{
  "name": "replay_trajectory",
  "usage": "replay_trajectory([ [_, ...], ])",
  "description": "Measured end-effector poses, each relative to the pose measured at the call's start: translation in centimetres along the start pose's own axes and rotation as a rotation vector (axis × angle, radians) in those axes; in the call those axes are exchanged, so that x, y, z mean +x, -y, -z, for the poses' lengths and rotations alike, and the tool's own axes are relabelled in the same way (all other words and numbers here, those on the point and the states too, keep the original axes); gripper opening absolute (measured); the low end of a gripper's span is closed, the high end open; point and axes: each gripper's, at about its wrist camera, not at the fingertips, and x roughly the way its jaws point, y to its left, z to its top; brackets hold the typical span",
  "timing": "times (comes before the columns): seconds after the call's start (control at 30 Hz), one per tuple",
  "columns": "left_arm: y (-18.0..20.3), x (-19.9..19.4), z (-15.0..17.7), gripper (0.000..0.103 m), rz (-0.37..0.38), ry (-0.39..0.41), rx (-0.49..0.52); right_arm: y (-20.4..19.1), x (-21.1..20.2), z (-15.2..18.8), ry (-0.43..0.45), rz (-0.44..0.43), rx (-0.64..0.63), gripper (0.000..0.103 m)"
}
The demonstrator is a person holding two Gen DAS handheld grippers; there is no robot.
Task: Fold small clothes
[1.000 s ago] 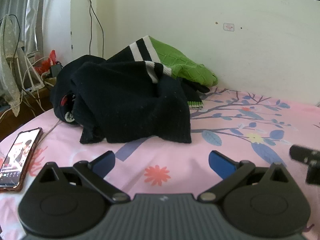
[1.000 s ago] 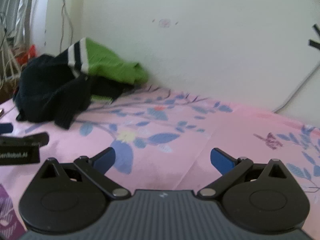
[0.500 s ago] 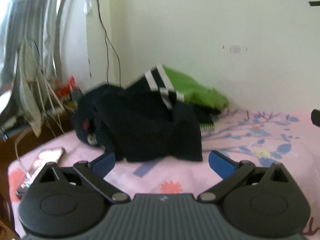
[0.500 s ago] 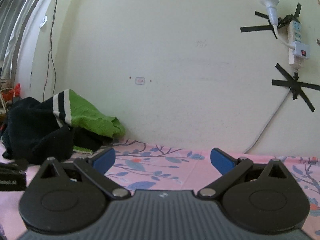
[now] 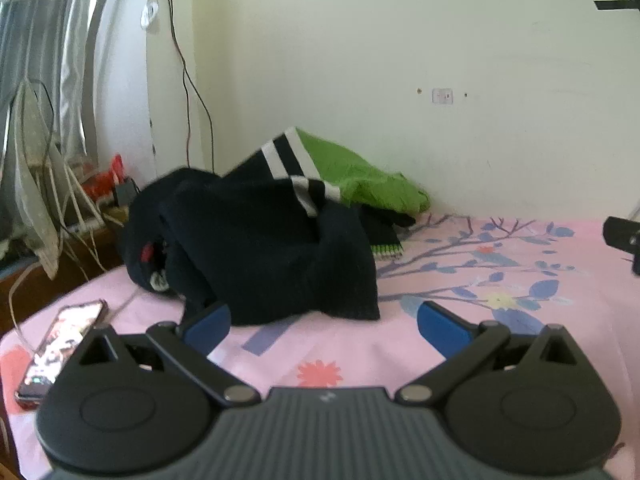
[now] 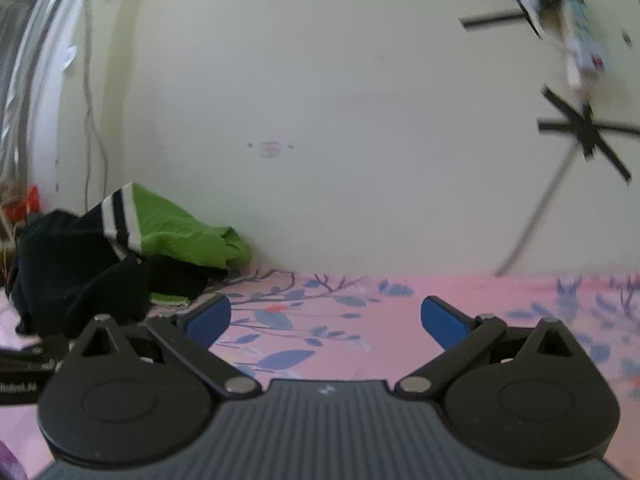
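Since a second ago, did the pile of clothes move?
No. The pile of clothes still sits against the wall corner, beside the phone; only the camera shifted.

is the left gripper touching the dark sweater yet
Cannot tell. In the left wrist view the open left gripper points at the dark sweater; its left fingertip overlaps the hem in the image, but no contact or gap shows plainly.

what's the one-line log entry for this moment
stage: pre-grasp | left claw: open, empty, facing dark sweater | right claw: open, empty, over pink floral sheet | green garment: behind sweater, unfolded
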Motion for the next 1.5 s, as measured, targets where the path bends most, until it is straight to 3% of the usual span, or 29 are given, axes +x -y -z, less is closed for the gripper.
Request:
replay_trajectory([
  [0.23, -1.5, 2.1, -0.1, 0.103, 0.048, -0.139, -0.093, 1.7, 0.7, 0.1, -0.05, 0.008, 0.098, 0.096],
  [0.4, -2.5, 2.9, 0.0, 0.103, 0.064, -0.192, -0.149, 1.7, 0.8, 0.1, -0.062, -0.002, 0.105, 0.096],
  [0.87, -1.1, 2.1, -0.3, 0.103, 0.055, -0.15, -0.069, 1.9, 1.0, 0.0, -0.083, -0.029, 0.111, 0.096],
  [1.2, -0.9, 2.0, -0.3, 0.103, 0.054, -0.139, -0.054, 3.2, 1.5, 0.0, -0.136, -0.049, 0.214, 0.096],
  [1.5, -0.6, 1.7, -0.3, 0.103, 0.056, -0.125, -0.036, 3.0, 1.0, 0.1, -0.091, -0.079, 0.228, 0.096],
])
